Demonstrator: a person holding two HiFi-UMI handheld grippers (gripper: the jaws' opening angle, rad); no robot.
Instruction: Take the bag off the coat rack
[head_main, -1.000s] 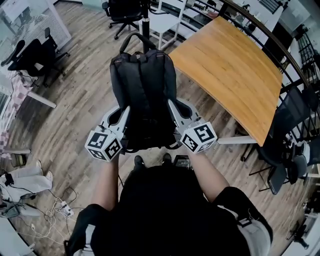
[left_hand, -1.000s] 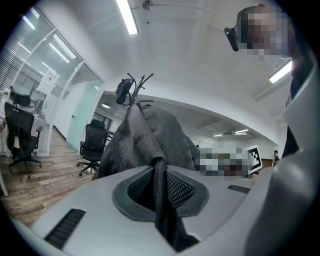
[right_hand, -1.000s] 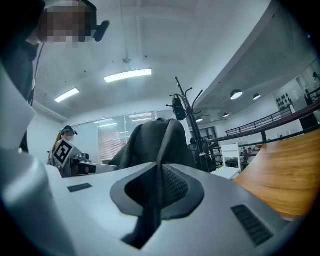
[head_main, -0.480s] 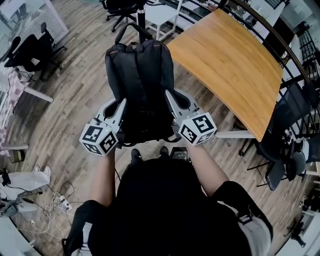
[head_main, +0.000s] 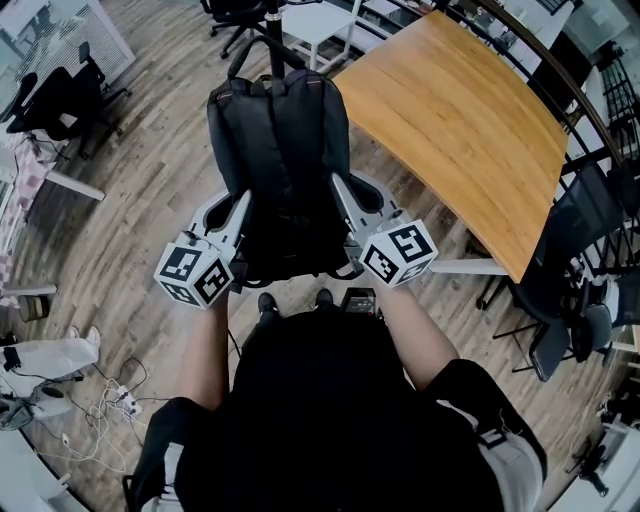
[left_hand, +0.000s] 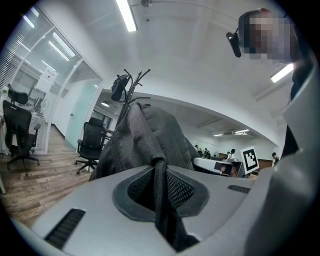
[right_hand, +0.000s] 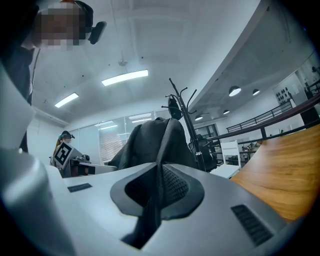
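We hold the bag up between L gripper & R gripper.
Each gripper pinches a strap; bag hangs just before the coat rack, prob. free of it.

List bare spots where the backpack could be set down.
Free: the wooden tabletop right of the backpack, bare; floor planks between the backpack and the left office chair. Crowded: cables at lower left, chairs past the table's right edge.

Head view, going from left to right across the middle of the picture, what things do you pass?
left gripper → backpack → right gripper → wooden table → black chair
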